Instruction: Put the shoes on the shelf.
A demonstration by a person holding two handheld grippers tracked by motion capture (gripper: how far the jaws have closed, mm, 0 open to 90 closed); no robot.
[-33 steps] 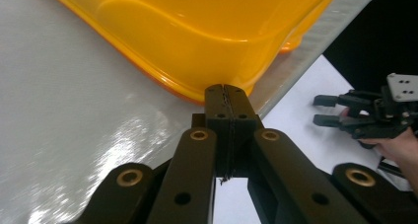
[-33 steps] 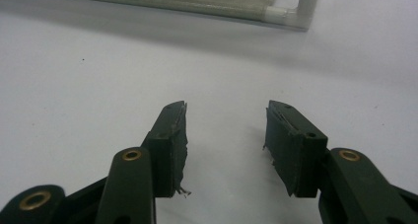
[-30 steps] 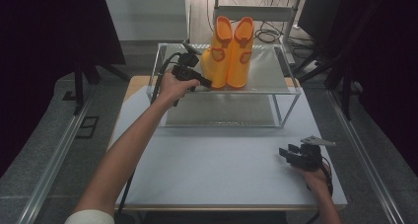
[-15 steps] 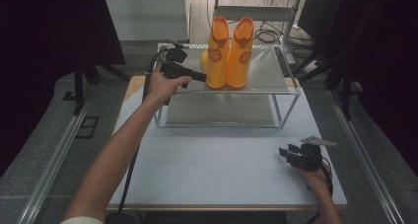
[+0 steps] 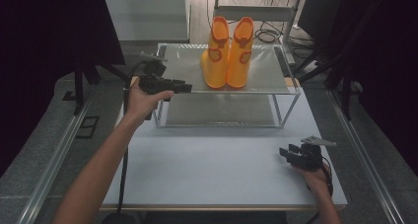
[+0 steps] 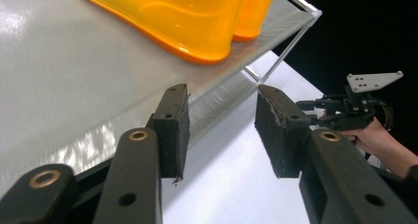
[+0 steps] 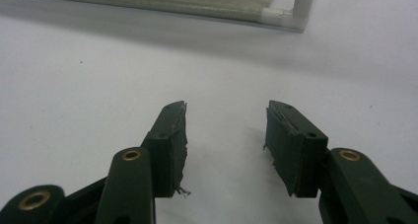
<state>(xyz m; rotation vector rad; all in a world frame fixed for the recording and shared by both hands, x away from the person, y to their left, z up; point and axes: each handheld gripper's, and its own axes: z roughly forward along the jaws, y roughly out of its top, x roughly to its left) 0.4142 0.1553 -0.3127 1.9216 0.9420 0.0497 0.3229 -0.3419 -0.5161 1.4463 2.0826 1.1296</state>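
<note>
hovering at the nine o'clock end of the metal-framed shelf rack (image 5: 256,71), the left gripper (image 5: 183,88) had just been spreading its jaws, nothing between them. the pair of glossy orange rubber boots (image 5: 227,54) stood upright on the top shelf, apart from it, at its two o'clock. the right gripper (image 5: 288,154) rested spread and empty at five o'clock on the white worktop (image 5: 207,165).

Black curtains (image 5: 54,36) flank the white table (image 5: 217,174) on grey floor (image 5: 39,160)

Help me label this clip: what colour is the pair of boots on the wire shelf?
Orange rubber boots, clearest in the high view.
</note>
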